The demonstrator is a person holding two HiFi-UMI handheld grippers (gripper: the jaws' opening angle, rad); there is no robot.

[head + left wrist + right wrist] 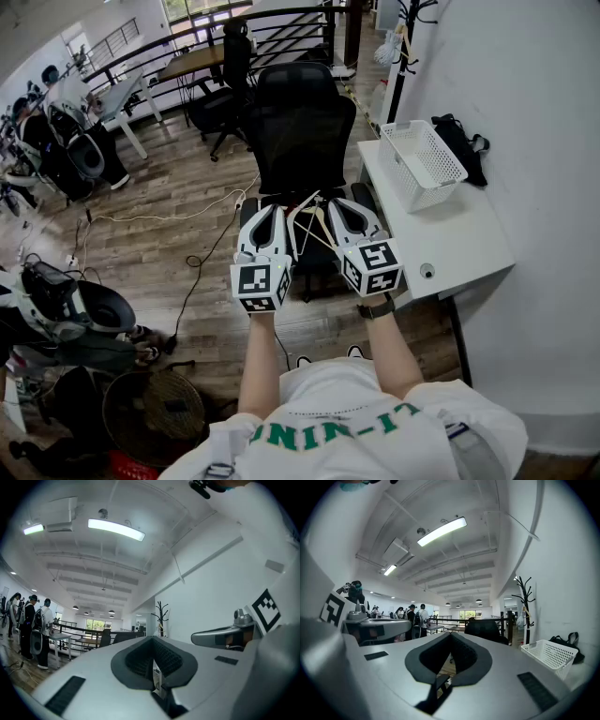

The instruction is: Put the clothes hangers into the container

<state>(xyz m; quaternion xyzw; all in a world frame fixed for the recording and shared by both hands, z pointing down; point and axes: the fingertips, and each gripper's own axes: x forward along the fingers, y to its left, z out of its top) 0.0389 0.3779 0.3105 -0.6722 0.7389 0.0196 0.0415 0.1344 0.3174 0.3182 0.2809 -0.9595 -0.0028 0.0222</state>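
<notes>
Thin hangers [314,223], pale and wooden, show between my two grippers over the seat of a black office chair [298,122]; I cannot tell whether they rest on the seat. The white mesh basket [424,164] [548,656] stands on the white table [450,234] to the right. My left gripper [265,214] [152,641] is held over the chair's left side with its jaws together; a small pale thing shows low in the slit. My right gripper [339,208] [451,637] is level with it, jaws together with nothing seen between the pads. Both point up and away.
A black bag [464,145] lies behind the basket, and a coat rack [405,37] stands by the wall. Cables [202,253] trail on the wooden floor at the left. Desks, chairs and several people [412,616] fill the far room. A small round object [427,271] sits on the table's near end.
</notes>
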